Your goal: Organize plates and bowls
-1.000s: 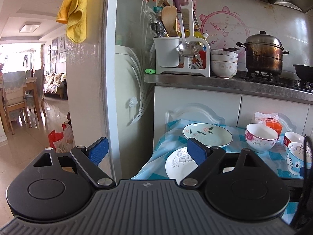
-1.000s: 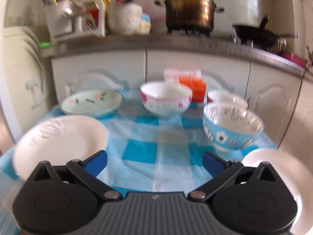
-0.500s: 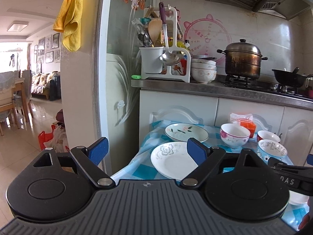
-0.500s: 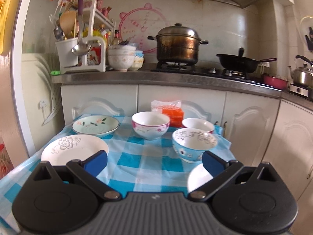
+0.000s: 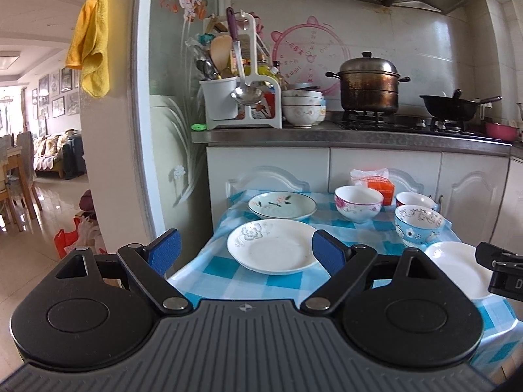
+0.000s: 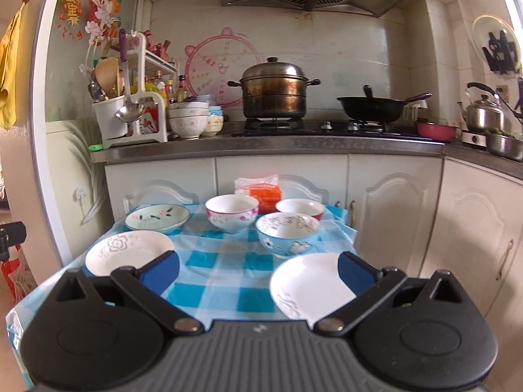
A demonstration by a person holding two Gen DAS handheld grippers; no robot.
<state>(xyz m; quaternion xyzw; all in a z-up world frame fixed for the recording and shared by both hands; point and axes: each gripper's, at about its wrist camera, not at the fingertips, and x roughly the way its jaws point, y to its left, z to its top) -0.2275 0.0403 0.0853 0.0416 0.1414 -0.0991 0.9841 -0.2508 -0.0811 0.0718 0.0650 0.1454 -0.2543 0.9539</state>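
Note:
A small table with a blue checked cloth (image 6: 215, 281) carries the dishes. A white flower-embossed plate (image 5: 274, 245) (image 6: 129, 251) lies front left, with a green floral plate (image 5: 281, 204) (image 6: 157, 217) behind it. A plain white plate (image 6: 310, 282) (image 5: 457, 266) lies front right. A pink-flowered white bowl (image 6: 231, 211) (image 5: 358, 197), a blue cartoon bowl (image 6: 287, 233) (image 5: 418, 223) and a red-rimmed bowl (image 6: 300, 207) stand at the back. My left gripper (image 5: 245, 251) hovers open before the table's left corner. My right gripper (image 6: 258, 269) hovers open over the front edge. Both hold nothing.
A kitchen counter (image 6: 261, 143) runs behind the table with a utensil rack (image 6: 130, 111), stacked bowls (image 6: 189, 119), a steamer pot (image 6: 274, 89) and a wok (image 6: 369, 107). An orange packet (image 6: 263, 192) sits at the table's back. A fridge side (image 5: 140, 114) stands left.
Both grippers have drawn back and risen from the table, so all the dishes now show. No dish has moved and both grippers stay open.

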